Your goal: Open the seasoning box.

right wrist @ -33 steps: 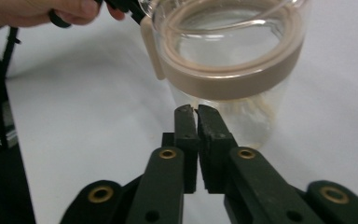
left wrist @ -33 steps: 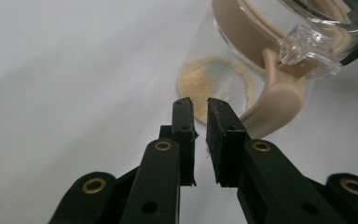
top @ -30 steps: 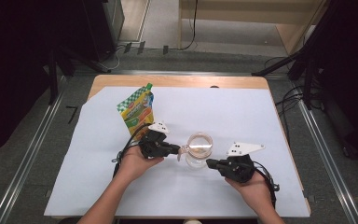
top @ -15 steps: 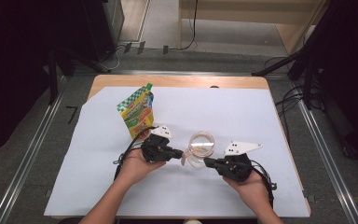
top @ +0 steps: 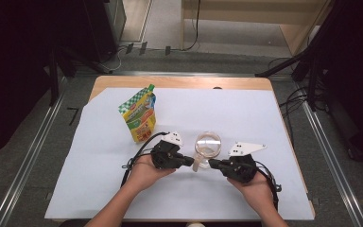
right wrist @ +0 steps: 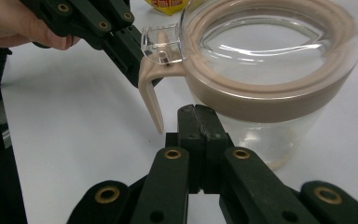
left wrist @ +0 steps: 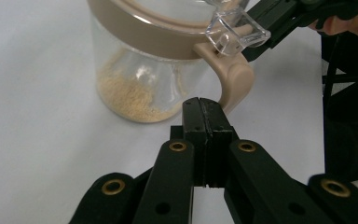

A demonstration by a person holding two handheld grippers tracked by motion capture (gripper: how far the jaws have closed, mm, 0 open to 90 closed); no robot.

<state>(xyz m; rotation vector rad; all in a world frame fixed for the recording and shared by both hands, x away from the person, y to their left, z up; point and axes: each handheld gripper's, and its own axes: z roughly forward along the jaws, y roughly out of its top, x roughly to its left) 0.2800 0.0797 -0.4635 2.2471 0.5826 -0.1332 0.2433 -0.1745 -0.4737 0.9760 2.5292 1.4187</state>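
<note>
A glass jar [top: 208, 144] stands on the white sheet [top: 274, 123] that covers the table, a little near of the middle and between the two hands. It has a beige ring around the top, a clear lid, and a beige handle [left wrist: 232, 79] that points toward the near side. A thin layer of small yellow-brown grains [left wrist: 130, 95] lies on its bottom.

The left gripper [top: 189, 161] comes from the left side and its tip is just beside the handle. In the left gripper view its two black jaws are pressed together with nothing between them, and the tip is very close under the handle; I cannot tell if it touches.

The right gripper [top: 212, 163] comes from the right, its tip also just beside the handle. Its jaws are fully closed too and hold nothing.

A colourful standing pouch [top: 140, 115] is on the sheet at the far left of the jar, well apart from it.
</note>
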